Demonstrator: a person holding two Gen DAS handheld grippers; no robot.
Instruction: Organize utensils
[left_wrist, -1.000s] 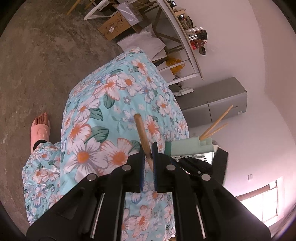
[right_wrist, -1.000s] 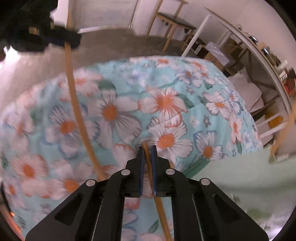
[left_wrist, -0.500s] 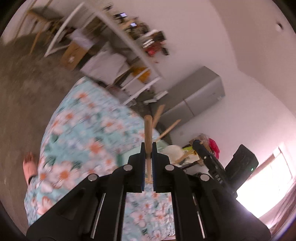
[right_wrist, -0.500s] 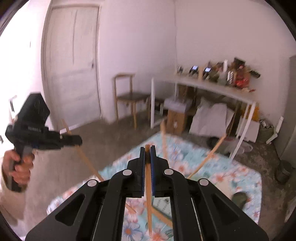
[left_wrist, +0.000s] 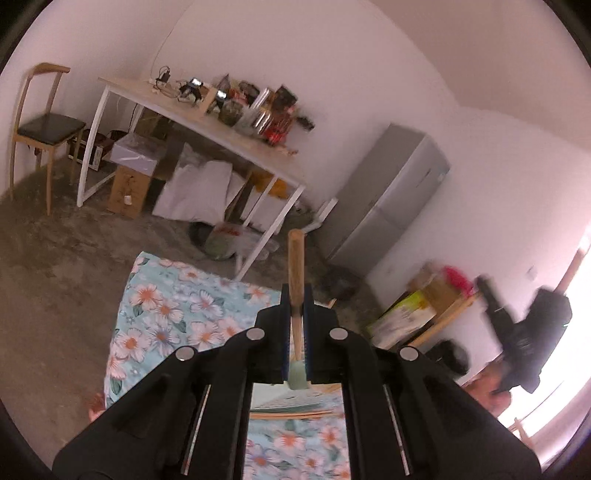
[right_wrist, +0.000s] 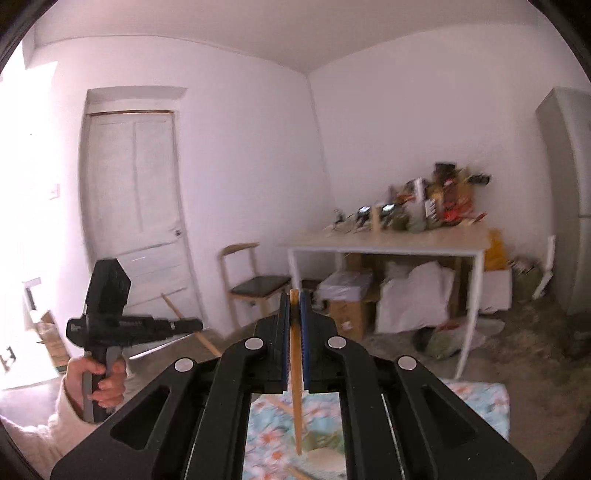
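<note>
- Left tongs (left_wrist: 295, 295) closed tight on a wooden-handled utensil (left_wrist: 296, 266), its handle standing up past the tips — a pale green end sits low between the jaws.
- Right tongs (right_wrist: 294, 299) pinched on a thin wooden stick (right_wrist: 295, 387) that runs down toward the floral cloth (right_wrist: 476, 398).
- Ahead, bare floor (left_wrist: 55, 266) lies open up to a cluttered white table (right_wrist: 388, 243), a chair (right_wrist: 255, 284) and a grey fridge (left_wrist: 388, 199).

- The left gripper (left_wrist: 295, 317) is clamped on a wooden-handled utensil (left_wrist: 296, 266), its handle pointing forward and its pale green end (left_wrist: 297, 376) behind the pads.
- Below lies a floral cloth (left_wrist: 166, 314).
- The right gripper (left_wrist: 524, 332) appears blurred at right.
- Behind: white table (left_wrist: 207, 122), grey fridge (left_wrist: 388, 195), wooden chair (left_wrist: 40, 125).
</note>
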